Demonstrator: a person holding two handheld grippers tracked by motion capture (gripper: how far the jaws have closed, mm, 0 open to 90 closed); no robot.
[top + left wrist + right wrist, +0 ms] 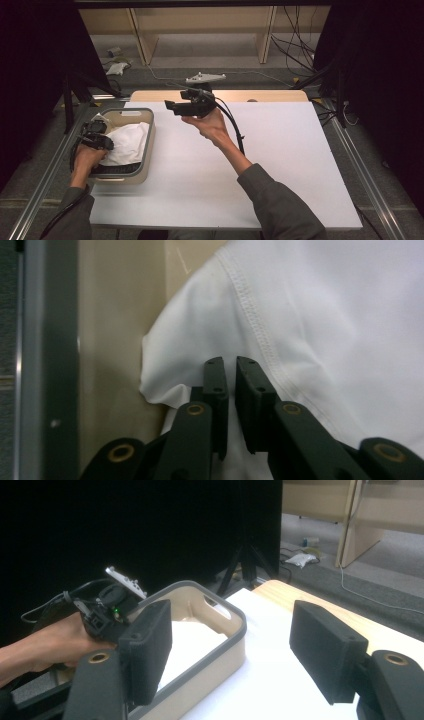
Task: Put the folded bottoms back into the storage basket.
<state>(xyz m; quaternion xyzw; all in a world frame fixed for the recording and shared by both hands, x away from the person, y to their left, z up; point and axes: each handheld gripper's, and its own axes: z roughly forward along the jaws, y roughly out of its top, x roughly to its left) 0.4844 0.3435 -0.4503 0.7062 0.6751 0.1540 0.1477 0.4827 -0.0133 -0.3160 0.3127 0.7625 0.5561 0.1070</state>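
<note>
A white cloth (127, 142) lies bunched in a beige basket with a grey rim (150, 135) at the table's left edge. My left gripper (106, 144) is down in the basket's near left part, right over the cloth. In the left gripper view its jaws (231, 365) stand a narrow gap apart over the hemmed cloth (325, 315), with nothing visibly pinched. My right gripper (171, 107) is held in the air above the table's far middle and points left toward the basket. Its jaws (230, 630) are wide open and empty, facing the basket (235, 625) and the cloth (192, 635).
The white tabletop (250, 165) stretches to the right of the basket. A wooden strip (270, 95) runs along its far edge, and metal rails (50, 170) flank it. Shelving legs and cables stand on the floor behind. Black curtains hang on both sides.
</note>
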